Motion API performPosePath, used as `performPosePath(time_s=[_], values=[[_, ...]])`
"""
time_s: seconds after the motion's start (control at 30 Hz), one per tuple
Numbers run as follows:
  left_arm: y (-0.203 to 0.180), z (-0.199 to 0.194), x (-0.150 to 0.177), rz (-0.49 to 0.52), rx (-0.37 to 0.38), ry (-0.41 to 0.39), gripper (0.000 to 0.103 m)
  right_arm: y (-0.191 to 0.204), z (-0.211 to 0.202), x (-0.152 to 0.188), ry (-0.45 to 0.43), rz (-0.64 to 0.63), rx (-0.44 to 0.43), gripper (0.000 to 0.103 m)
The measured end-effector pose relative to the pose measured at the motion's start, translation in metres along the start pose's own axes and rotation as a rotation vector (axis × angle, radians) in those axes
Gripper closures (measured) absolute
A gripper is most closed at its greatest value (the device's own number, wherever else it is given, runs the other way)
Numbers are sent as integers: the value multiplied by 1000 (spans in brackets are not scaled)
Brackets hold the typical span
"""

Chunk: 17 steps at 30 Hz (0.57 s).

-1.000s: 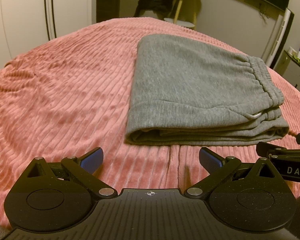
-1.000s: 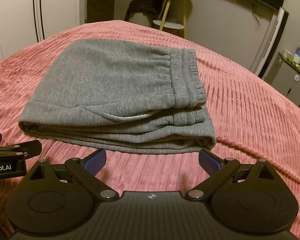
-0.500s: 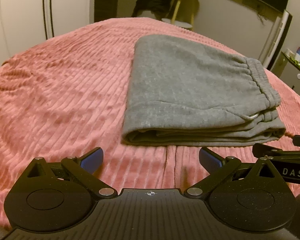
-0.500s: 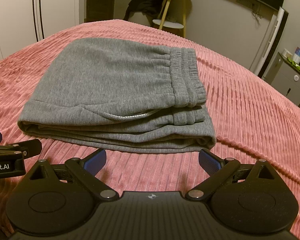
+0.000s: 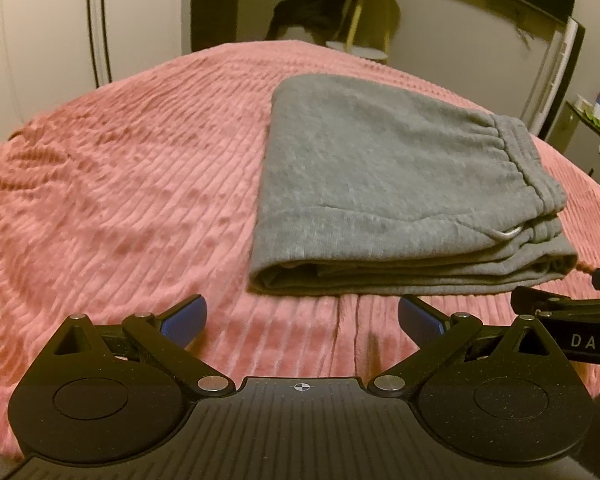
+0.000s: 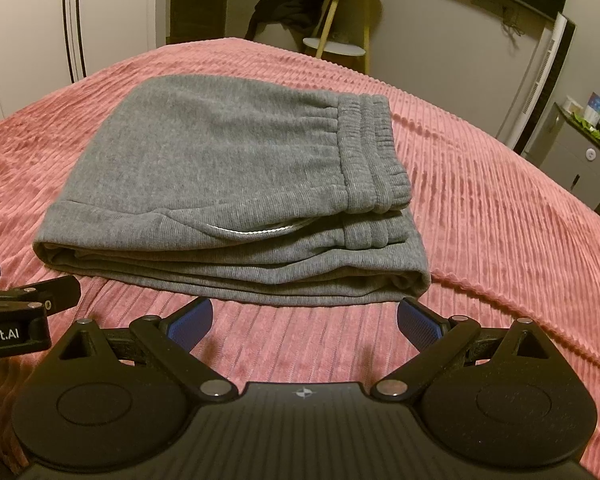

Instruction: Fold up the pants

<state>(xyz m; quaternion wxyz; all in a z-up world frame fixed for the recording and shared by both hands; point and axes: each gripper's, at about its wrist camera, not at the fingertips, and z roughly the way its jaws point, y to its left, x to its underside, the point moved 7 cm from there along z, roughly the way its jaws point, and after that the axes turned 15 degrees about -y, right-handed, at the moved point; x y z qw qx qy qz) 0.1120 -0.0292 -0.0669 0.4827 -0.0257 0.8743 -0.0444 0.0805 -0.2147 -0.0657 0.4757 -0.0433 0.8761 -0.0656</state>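
The grey pants (image 5: 384,184) lie folded in a flat stack of several layers on the pink ribbed bedspread (image 5: 120,208), waistband to the right. They also show in the right wrist view (image 6: 228,184). My left gripper (image 5: 302,318) is open and empty, just short of the stack's near edge, toward its left end. My right gripper (image 6: 305,320) is open and empty, just short of the near edge toward its right end. Each gripper's side shows at the edge of the other's view.
The bedspread (image 6: 500,240) spreads wide to the left and right of the pants. Behind the bed stand a small round side table (image 6: 336,12) with dark clothes (image 6: 284,4) draped on it, a white wardrobe at the left and a grey cabinet (image 6: 580,156) at the right.
The left wrist view has shifted a little, so the pants sit slightly lower and further left in it. The right gripper and the pants have not moved. Both grippers stay open.
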Motion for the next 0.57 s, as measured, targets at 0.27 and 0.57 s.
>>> performPosePath(time_s=[0.27, 0.57], values=[[-7, 0, 2, 39, 9, 6, 0, 0, 0, 0, 3, 1, 4, 4], [-10, 0, 3, 67, 10, 2, 0, 0, 0, 1, 5, 0, 6, 4]])
